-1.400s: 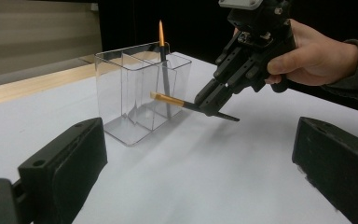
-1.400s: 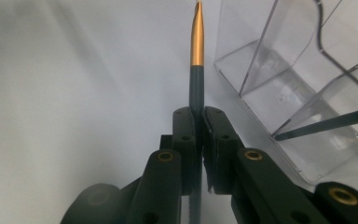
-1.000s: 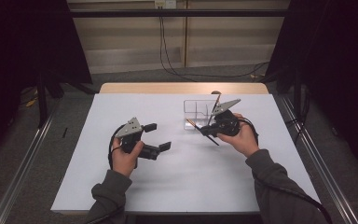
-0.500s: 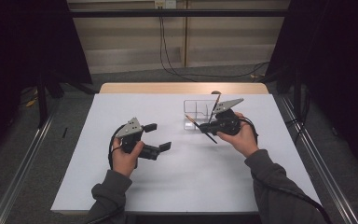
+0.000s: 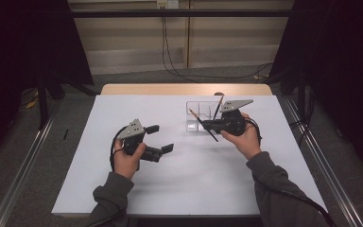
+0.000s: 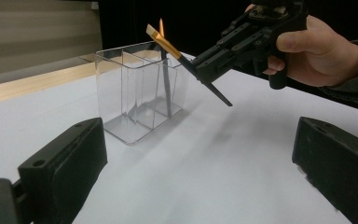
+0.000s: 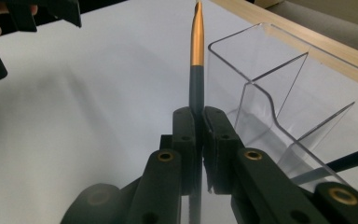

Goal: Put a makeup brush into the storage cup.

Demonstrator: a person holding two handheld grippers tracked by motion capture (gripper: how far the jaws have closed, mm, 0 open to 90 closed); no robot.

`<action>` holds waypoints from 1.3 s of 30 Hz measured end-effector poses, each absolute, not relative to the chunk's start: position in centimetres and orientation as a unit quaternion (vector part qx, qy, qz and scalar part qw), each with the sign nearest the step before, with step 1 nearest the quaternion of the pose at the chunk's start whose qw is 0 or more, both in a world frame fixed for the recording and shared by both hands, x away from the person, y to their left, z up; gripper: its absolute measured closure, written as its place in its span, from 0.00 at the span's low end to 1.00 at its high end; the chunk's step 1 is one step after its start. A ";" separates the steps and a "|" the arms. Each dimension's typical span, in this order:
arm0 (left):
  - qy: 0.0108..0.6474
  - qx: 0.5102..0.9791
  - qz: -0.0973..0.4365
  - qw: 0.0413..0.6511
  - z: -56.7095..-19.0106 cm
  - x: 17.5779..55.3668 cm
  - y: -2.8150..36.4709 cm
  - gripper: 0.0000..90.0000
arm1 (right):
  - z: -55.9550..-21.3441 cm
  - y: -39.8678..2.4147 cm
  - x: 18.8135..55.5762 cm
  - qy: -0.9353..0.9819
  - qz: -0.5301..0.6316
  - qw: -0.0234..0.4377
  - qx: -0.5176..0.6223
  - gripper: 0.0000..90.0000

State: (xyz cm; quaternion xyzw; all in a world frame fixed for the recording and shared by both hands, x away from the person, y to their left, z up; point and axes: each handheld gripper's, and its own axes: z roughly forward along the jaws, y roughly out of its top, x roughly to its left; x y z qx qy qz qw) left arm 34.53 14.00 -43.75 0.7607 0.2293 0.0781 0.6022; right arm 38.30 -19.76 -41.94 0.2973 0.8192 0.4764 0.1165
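Note:
My right gripper [image 5: 205,125] hovers just in front of a clear acrylic holder [image 5: 196,124] and is shut on a slim brush [image 5: 196,117] with a dark handle and a copper-coloured end. In the right gripper view the pads pinch the dark handle [image 7: 196,93], and the copper end points up beside the holder's wall [image 7: 279,93]. A second dark brush [image 6: 166,84] leans inside the holder [image 6: 130,98]. My left gripper [image 5: 160,138] rests low at centre left, open with nothing between its fingers [image 6: 65,158], facing the holder.
The white table [image 5: 189,184] has wide bare room in front and on both sides. A wooden strip [image 5: 160,89] runs along its far edge. Metal rails [image 5: 23,161] flank the table on the floor, and cables hang at the back.

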 end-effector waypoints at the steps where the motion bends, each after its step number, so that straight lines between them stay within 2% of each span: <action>1: 0.229 0.761 0.078 0.602 -43.8 34.5 14.0 0.03 | -41.9 -19.8 38.3 0.817 0.479 0.118 0.299 0.93; 39: 0.232 0.759 0.079 0.603 -43.8 34.5 14.1 0.03 | -41.4 -20.8 38.2 0.759 0.546 0.147 0.323 0.93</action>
